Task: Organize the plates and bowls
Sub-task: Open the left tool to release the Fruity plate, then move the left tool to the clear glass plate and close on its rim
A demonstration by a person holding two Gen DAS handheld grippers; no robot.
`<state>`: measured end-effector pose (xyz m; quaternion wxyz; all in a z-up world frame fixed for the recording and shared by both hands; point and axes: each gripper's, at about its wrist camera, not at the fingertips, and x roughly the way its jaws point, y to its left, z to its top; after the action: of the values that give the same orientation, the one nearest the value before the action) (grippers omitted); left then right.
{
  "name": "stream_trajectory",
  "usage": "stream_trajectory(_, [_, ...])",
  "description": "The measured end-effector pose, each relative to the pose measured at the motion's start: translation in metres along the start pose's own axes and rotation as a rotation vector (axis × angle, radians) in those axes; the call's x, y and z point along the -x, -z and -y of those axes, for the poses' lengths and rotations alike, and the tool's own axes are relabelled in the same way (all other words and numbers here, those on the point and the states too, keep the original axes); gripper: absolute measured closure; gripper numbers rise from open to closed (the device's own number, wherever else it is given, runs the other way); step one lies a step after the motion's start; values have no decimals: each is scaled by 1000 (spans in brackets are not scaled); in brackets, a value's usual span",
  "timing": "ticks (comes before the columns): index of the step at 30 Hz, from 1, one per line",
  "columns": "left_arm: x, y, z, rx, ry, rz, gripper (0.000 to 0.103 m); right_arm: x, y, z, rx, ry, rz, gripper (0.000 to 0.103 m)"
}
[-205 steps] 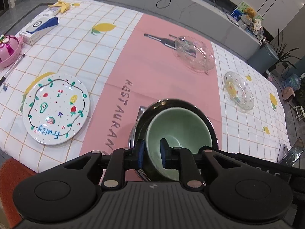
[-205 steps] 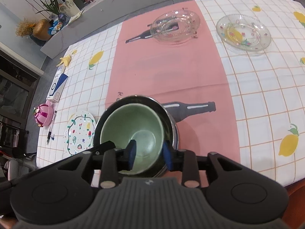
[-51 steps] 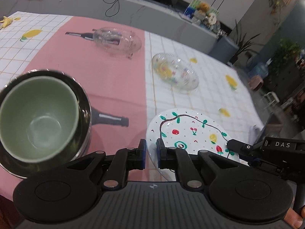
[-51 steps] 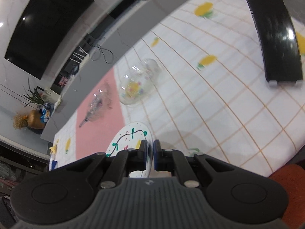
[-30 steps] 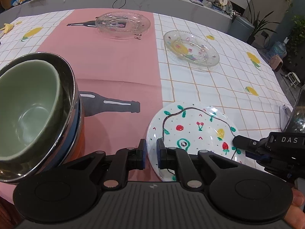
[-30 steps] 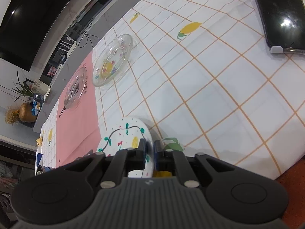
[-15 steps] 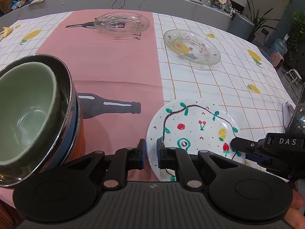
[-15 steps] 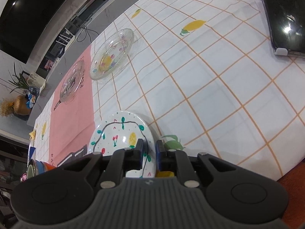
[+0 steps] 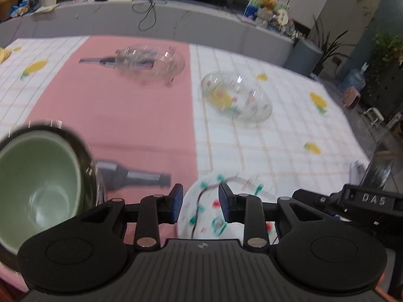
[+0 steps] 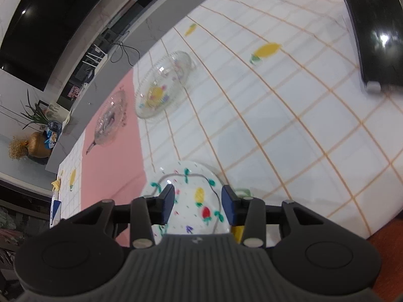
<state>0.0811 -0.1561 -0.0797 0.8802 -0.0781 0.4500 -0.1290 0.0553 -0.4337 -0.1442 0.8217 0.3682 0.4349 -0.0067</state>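
Note:
The white plate with painted fruit (image 9: 214,211) lies on the tablecloth near the front edge; it also shows in the right wrist view (image 10: 194,198). My left gripper (image 9: 200,204) is open above its left side. My right gripper (image 10: 198,206) is open above its right side, and its body shows in the left wrist view (image 9: 362,203). A green bowl (image 9: 37,183) sits nested in a dark metal bowl at the left. Two clear glass plates stand farther back, one on the pink runner (image 9: 151,63) (image 10: 110,118), one with coloured dots on the white cloth (image 9: 236,98) (image 10: 161,88).
A black phone (image 10: 370,27) lies at the table's right end. A grey counter with cables and clutter (image 9: 151,22) runs behind the table. A blue-and-white box (image 10: 54,214) lies at the far left edge.
Both grippers have opened and let go of the painted plate, which now lies on the cloth. Both have lifted and pulled back a little; the left view is blurred by motion.

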Motion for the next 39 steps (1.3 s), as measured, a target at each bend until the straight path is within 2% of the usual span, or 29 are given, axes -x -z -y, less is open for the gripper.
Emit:
stream_trajectory(6, [0,-33,6,28,24,58,67,6,-25,-17,24,-25,38,59])
stream_trajectory(12, [-14,-57,8,62,34,104,67,-6,-48,-28,58,-22,44,59])
stream_trajectory(21, [-68,-91,4,152,30,78,67,-49,-93,-32,88,23,33,61])
stream_trajectory(27, [-109,-100,-5,233,11,46,67,-82,-127,-23,56,66,39,65])
stream_trajectory(32, [-132,-105,-18,314,-2,38,67,-105,-148,-16,32,64,38,72])
stream_trajectory(35, [-142,-106,-29,388,33,40,67,-118,-157,-15,26,64,36,73])
stream_trajectory(39, [-152,-108,-32,387,22,48,67,-130,-164,-14,30,63,38,75])
